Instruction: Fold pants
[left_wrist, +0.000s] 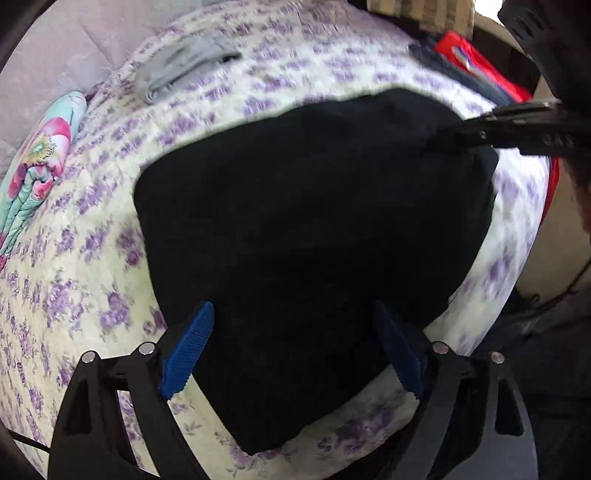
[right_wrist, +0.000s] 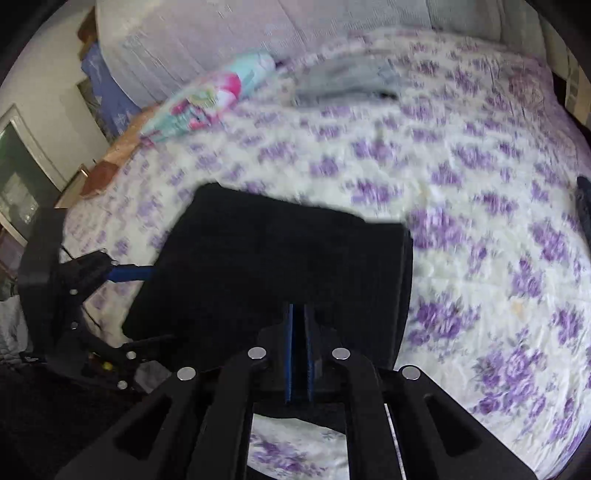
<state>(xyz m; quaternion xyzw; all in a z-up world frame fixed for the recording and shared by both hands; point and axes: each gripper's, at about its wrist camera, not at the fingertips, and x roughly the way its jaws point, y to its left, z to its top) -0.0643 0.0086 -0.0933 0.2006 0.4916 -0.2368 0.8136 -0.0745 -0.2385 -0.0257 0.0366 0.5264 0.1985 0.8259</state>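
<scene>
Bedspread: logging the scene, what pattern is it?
Bedspread: cream with purple flowers, clearest in the right wrist view.

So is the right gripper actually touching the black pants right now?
Touching. In the right wrist view the right gripper has its blue pads closed together on the edge of the black pants, and the left wrist view shows its tip pinching the fabric.
</scene>
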